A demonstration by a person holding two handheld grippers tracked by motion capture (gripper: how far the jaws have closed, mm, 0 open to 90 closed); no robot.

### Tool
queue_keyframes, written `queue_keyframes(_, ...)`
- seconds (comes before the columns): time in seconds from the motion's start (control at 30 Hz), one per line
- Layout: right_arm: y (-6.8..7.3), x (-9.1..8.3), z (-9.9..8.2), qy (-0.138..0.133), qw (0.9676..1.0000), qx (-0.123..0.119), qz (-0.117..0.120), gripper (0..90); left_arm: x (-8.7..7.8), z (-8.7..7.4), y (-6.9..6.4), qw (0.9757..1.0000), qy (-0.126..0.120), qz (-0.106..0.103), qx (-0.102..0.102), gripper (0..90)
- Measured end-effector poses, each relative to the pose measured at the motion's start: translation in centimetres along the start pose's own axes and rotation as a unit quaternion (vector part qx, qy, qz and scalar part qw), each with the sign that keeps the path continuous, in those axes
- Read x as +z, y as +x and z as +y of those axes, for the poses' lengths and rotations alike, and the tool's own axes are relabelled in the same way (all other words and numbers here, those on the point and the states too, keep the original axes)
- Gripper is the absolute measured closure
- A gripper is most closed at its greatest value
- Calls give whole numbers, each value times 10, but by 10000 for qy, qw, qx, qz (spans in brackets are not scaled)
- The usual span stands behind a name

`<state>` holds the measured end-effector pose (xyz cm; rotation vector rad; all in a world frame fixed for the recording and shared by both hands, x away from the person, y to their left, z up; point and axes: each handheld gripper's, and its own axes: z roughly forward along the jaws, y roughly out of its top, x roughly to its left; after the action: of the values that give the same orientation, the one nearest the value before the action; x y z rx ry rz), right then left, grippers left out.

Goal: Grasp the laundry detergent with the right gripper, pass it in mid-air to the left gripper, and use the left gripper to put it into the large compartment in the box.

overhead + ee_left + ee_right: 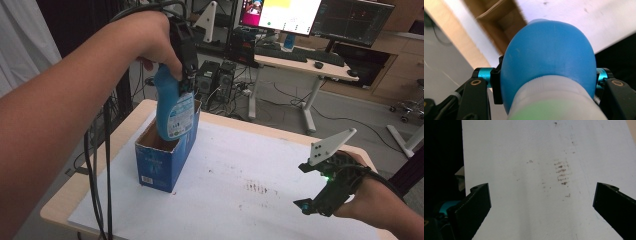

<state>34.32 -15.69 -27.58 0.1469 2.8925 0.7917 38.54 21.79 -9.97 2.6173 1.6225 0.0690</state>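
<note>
Left gripper (187, 82) is clamped on the blue bottle (173, 107) near its neck — the bottle hangs upright, its base down inside the open box (157, 167) at the left of the white surface (260, 165). Over on the right, the right gripper (312, 202) hovers low above the stained sheet — jaws wide apart, nothing between them.

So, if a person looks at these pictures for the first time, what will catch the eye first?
Most striking is the blue bottle, clamped by the left gripper and held upright with its base inside the open blue box at the left of the table. In the left gripper view the bottle swells large between the jaws. Next comes the right gripper, jaws wide open with nothing between them, above the white table surface with its brown smudges.
</note>
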Motion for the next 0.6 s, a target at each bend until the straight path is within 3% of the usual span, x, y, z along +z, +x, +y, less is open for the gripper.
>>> queue_keyframes(0.03, 0, 0, 0, 0, 10000, 0, 0, 9, 0, 0, 0, 10000, 0, 0, 0, 388)
queue_keyframes(0.07, 0, 0, 0, 29, 10000, 12, 4, 8, 1, 0, 7, 9997, 33, 22, -235, 388)
queue_keyframes(0.13, 0, 0, -2, 103, 9999, 10, 17, 8, 5, 0, 14, 9988, 52, 59, -473, 388)
queue_keyframes(0.27, -1, 0, -5, 190, 9998, 23, 11, 9, 13, 2, 26, 9965, 84, 99, -824, 388)
queue_keyframes(0.43, -1, -1, -8, 211, 9998, 40, -29, 9, 30, 6, 34, 9955, 181, 142, -920, 388)
queue_keyframes(0.6, -1, -2, -8, 214, 9997, 50, -66, 9, 51, 10, 36, 9962, 258, 67, -829, 388)
